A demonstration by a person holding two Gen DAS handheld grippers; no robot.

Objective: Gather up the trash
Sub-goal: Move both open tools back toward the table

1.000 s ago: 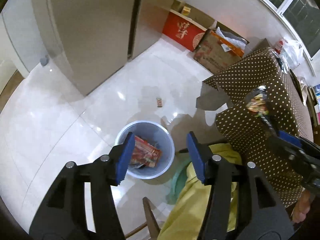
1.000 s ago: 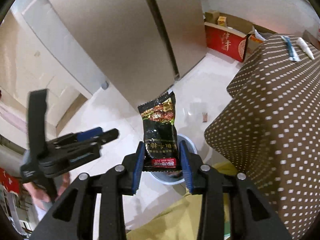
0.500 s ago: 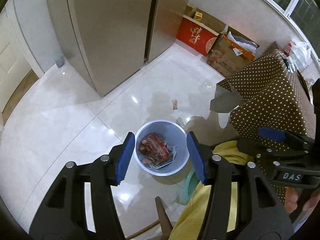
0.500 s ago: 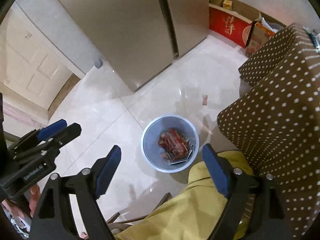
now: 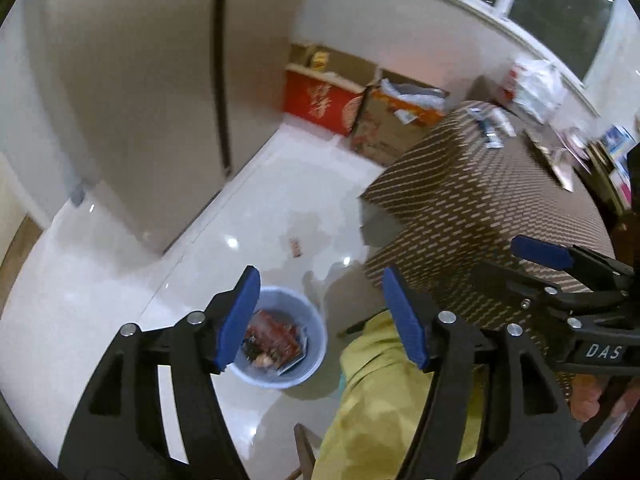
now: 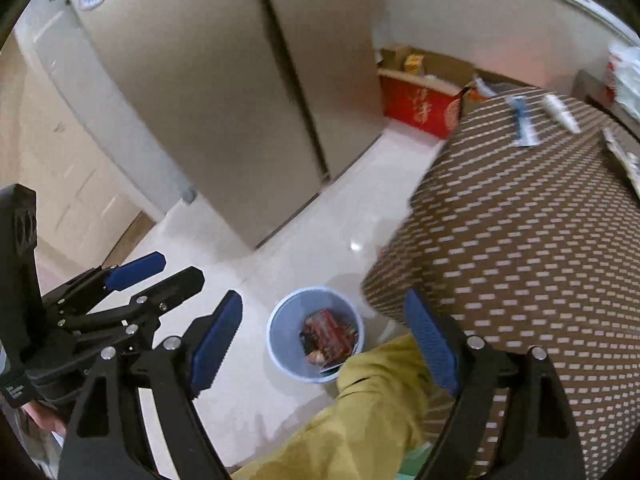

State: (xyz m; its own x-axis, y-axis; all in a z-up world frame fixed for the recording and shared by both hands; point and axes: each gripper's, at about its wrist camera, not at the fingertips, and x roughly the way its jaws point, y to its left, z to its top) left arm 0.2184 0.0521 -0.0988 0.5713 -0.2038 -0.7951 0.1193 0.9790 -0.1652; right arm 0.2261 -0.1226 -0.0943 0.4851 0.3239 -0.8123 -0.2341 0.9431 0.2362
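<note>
So the dark snack packet I had in my right gripper [image 6: 320, 340] a second ago is now down in the blue bin [image 6: 280, 344] with the other wrappers, right's wide open and empty, left gripper [image 5: 320, 316] is still opening with nothing in it.

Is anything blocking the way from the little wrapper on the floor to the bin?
Nothing visible. The wrapper lies alone on bare white floor, and the bin sits nearer with its top open. Only shiny tile shows between them.
</note>
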